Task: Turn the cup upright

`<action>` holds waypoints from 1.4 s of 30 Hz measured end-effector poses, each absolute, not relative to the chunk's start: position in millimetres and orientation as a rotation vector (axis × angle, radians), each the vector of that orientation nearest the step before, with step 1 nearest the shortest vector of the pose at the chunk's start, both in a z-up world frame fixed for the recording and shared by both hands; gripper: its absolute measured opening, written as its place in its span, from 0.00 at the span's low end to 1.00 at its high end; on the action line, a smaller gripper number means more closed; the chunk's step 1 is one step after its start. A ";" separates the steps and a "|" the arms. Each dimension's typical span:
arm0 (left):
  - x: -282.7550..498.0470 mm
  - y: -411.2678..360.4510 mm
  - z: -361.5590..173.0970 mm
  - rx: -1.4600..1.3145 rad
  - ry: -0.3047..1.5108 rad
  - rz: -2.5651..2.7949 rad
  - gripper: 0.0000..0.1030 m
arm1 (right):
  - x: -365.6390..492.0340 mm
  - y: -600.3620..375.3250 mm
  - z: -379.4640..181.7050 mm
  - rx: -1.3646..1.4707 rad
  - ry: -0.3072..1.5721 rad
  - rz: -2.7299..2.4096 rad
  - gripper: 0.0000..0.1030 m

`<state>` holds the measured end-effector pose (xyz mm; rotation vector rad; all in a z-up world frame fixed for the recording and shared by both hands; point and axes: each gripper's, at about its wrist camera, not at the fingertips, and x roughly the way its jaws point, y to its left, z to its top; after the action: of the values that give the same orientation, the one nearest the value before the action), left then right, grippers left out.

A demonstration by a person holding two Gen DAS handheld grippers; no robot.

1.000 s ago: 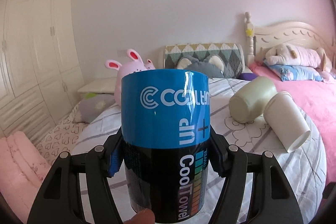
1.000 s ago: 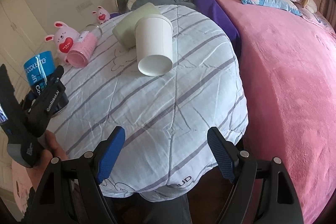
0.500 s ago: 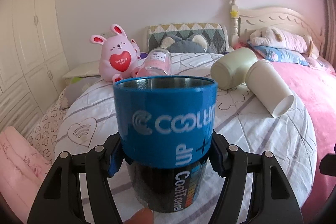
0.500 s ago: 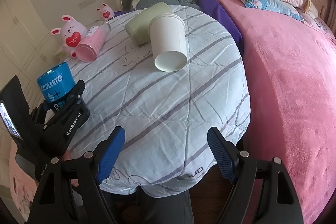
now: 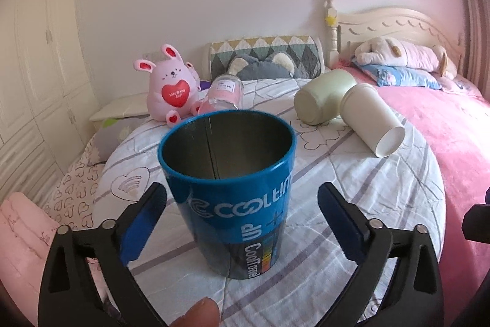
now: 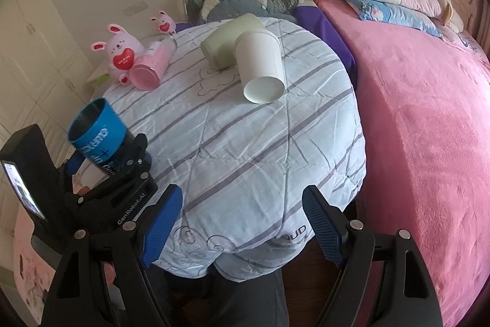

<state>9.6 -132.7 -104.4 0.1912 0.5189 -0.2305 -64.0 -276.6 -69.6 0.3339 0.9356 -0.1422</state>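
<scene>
A pink bed [image 6: 422, 118] fills the right side, and against its left edge sits a round surface under a striped quilt [image 6: 245, 143] that carries everything else. Near the quilt's far edge a white paper cup [image 6: 261, 63] lies on its side, mouth toward the near edge, touching a pale green cup [image 6: 223, 43] that also lies on its side just behind it. At the far left edge a pink bunny toy [image 6: 120, 52] sits beside a pink glass jar [image 6: 151, 65], which is tipped over too. The blue cup [image 5: 229, 192] stands upright on the quilt at the near left edge, open mouth up, its metal inside showing. The left gripper [image 5: 242, 222] straddles the cup with its jaws spread wide, a clear gap on each side between pad and cup wall. The right gripper [image 6: 242, 222] hangs over the quilt's near edge, jaws wide apart and holding nothing.
</scene>
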 end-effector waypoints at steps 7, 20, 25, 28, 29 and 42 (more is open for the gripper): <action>-10.3 -117.1 -78.9 0.170 0.496 -0.245 1.00 | -81.6 -265.7 -50.3 0.326 0.874 -0.144 0.79; -61.8 -45.5 2.3 0.117 0.613 -0.178 1.00 | -121.6 -221.8 5.7 0.256 0.633 -0.145 0.79; -80.9 -27.2 9.7 0.141 0.680 -0.124 1.00 | -128.5 -202.5 14.9 0.213 0.594 -0.129 0.79; -93.3 -19.3 11.7 0.154 0.691 -0.114 1.00 | -130.8 -196.5 13.4 0.207 0.591 -0.114 0.79; -97.1 -17.5 12.3 0.158 0.691 -0.111 1.00 | -132.3 -194.5 12.6 0.207 0.592 -0.109 0.79; -113.4 -15.3 15.0 0.156 0.712 -0.107 1.00 | -144.6 -186.0 7.3 0.200 0.599 -0.109 0.79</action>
<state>-113.4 -15.3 15.0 0.1556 0.7119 -0.1072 -144.6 -186.0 7.3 0.2000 0.5985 -0.1092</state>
